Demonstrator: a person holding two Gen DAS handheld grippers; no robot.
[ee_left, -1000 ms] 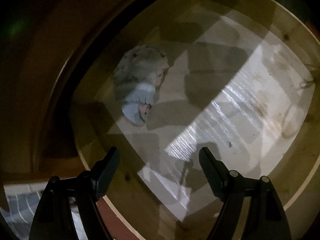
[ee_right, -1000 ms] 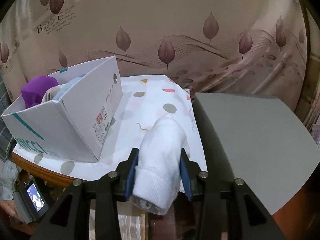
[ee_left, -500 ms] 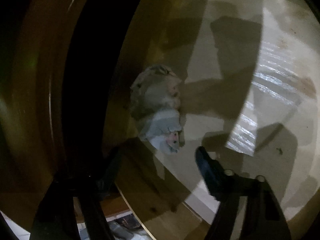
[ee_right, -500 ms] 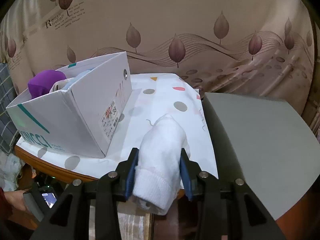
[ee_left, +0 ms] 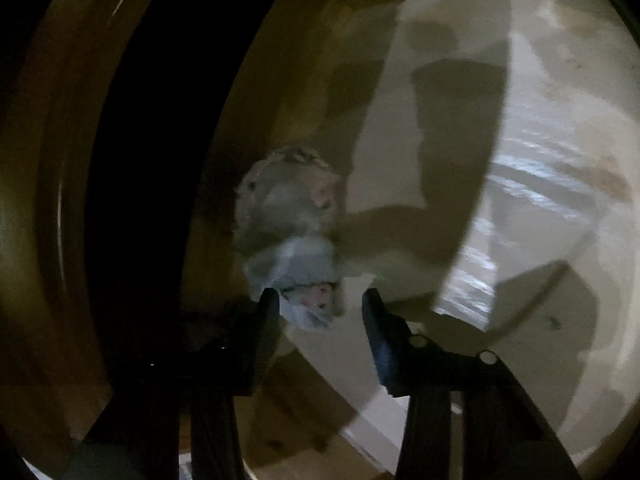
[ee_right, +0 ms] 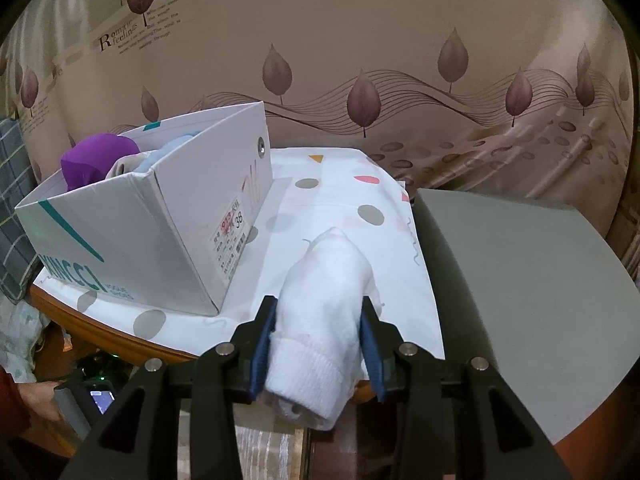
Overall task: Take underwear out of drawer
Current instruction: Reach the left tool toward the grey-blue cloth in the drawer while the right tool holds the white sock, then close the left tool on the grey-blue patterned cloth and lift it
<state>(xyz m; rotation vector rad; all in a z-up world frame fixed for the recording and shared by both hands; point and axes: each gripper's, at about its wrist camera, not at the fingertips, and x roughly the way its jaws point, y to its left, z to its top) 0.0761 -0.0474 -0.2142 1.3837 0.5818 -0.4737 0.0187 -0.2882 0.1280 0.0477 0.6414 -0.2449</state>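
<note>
Drawer (ee_left: 520, 160) dim; my left gripper (ee_left: 320, 304) has jaws spread around the grey bundle (ee_left: 292, 236), not yet pinching. Right gripper (ee_right: 320, 320) jaws pinch a white roll (ee_right: 324, 300) over the table (ee_right: 332, 196). Next, I judge: close left, lift out.

One pale grey-blue rolled fabric bundle (ee_left: 292, 236) lies in the one wooden drawer (ee_left: 540, 160). Left of the one grey flat board (ee_right: 520, 280): one white rolled sock (ee_right: 320, 320), one white cardboard shoebox (ee_right: 132, 236), one purple item (ee_right: 96, 160) inside it.
</note>
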